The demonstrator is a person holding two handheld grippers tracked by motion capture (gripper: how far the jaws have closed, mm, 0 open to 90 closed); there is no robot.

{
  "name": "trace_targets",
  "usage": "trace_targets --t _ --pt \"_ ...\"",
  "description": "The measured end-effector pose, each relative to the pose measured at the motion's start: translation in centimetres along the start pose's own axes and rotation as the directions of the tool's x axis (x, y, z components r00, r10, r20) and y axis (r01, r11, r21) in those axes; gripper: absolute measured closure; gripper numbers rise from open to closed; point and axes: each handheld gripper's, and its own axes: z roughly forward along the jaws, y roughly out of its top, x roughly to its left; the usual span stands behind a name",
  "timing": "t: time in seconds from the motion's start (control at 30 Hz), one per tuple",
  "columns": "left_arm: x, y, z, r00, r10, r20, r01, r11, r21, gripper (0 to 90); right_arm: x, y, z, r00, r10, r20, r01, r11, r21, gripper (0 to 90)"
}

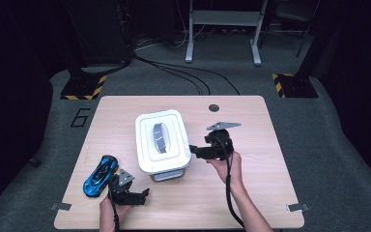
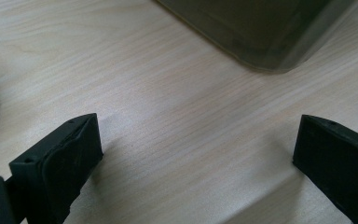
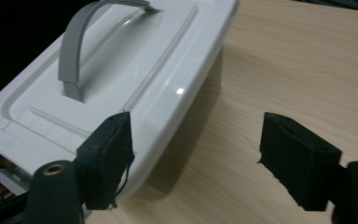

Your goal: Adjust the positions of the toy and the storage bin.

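Note:
A white lidded storage box (image 1: 162, 140) with a grey handle (image 1: 160, 137) stands in the middle of the wooden table (image 1: 256, 193). A blue toy car (image 1: 100, 175) lies to its left near the front. My right gripper (image 1: 193, 151) is held level at the box's right side, open. In the right gripper view (image 3: 196, 140) its left jaw sits just at the lid's (image 3: 135, 60) rim and the right jaw is over bare wood. My left gripper (image 1: 144, 195) rests near the front edge beside the car, open (image 2: 198, 140) over bare table, with the box's corner (image 2: 261, 28) ahead.
A small round hole (image 1: 214, 108) marks the table's back edge. On the floor beyond the table lie black cables (image 1: 183, 72), two stand bases with yellow-black stripes (image 1: 84, 87) and a grey metal frame (image 1: 222, 29). Bare wood lies right of the box.

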Motion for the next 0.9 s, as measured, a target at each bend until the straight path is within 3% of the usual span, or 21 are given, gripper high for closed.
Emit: trace_targets --t 0.1,0.23,0.33,0.4,0.5,0.67,0.73,0.8,0.87,0.9 --pt "0.2 0.1 -0.1 0.9998 0.019 -0.009 -0.019 0.9998 0.006 1.6 -1.5 -1.4 -1.2 0.9994 0.009 0.033 -0.009 1.000 -0.008 14.8" --pt "0.2 -0.1 -0.2 0.9998 -0.008 -0.018 0.008 0.9999 -0.012 1.7 -3.7 -4.0 -1.8 0.9948 0.013 0.101 -0.014 1.000 0.009 13.0" --pt "0.4 -0.3 -0.7 0.9997 -0.022 -0.015 0.022 0.9998 -0.004 1.8 -5.5 -6.4 -1.9 0.9881 0.041 0.148 -0.045 0.999 0.023 10.5" --pt "0.6 -0.3 -1.0 0.9991 -0.039 -0.018 0.039 0.9992 -0.012 1.9 -6.8 -8.1 -1.8 0.9806 0.047 0.190 -0.056 0.997 0.044 8.3" --pt "0.8 -0.1 -1.7 0.9985 -0.054 -0.008 0.054 0.9985 -0.011 1.8 -8.8 -10.5 -1.5 0.9680 0.104 0.228 -0.122 0.990 0.065 6.6" --pt "1.1 0.5 -3.2 0.9971 -0.076 0.003 0.076 0.9969 -0.021 1.8 -11.5 -13.4 -1.2 0.9369 0.166 0.308 -0.199 0.977 0.079 3.3" --pt "1.1 0.8 -3.7 0.9964 -0.085 -0.001 0.085 0.9960 -0.027 1.9 -11.8 -14.0 -1.3 0.9240 0.153 0.351 -0.185 0.981 0.061 2.9" --pt "1.3 1.2 -4.3 0.9962 -0.087 0.002 0.087 0.9959 -0.026 1.9 -11.9 -14.2 -1.3 0.9211 0.127 0.368 -0.163 0.984 0.067 2.9" --pt "1.6 1.8 -4.9 0.9956 -0.094 0.004 0.094 0.9952 -0.030 1.9 -11.9 -14.3 -1.1 0.9075 0.080 0.412 -0.125 0.989 0.082 1.3" --pt "1.8 2.1 -5.2 0.9951 -0.099 0.002 0.099 0.9941 -0.043 1.9 -12.0 -14.5 -1.1 0.9079 0.082 0.411 -0.123 0.990 0.073 0.1"
